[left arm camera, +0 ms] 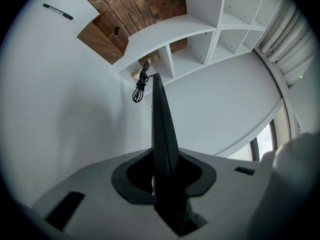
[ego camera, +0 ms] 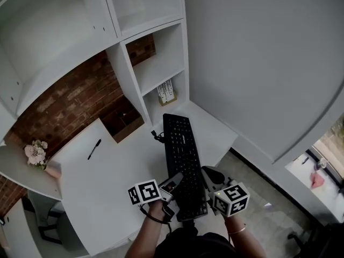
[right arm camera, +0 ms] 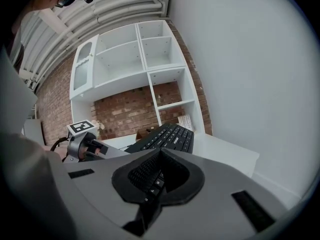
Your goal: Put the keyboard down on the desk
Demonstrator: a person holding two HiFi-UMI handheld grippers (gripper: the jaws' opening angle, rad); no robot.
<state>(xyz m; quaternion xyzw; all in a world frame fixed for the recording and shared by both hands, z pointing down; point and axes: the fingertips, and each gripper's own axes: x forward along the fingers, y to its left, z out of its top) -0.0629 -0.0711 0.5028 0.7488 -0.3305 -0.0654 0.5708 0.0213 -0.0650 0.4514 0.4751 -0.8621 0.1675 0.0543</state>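
A black keyboard [ego camera: 181, 153] stretches lengthwise over the right part of the white desk [ego camera: 102, 187], with its near end past the desk's front edge. My left gripper [ego camera: 173, 186] is shut on the keyboard's near left edge. My right gripper [ego camera: 208, 191] is shut on its near right edge. In the left gripper view the keyboard [left arm camera: 161, 129] shows edge-on between the jaws of the left gripper [left arm camera: 162, 180], its coiled cable [left arm camera: 139, 90] hanging at the far end. In the right gripper view the keys [right arm camera: 169, 136] run away from the right gripper [right arm camera: 154, 178]. Whether the far end touches the desk is unclear.
A black pen [ego camera: 94, 149] lies on the desk's left part. A brown wooden box [ego camera: 122, 121] stands against the brick wall. White shelves [ego camera: 156, 63] rise behind, with a small stack of cards [ego camera: 167, 92]. Pink flowers [ego camera: 36, 152] are at far left.
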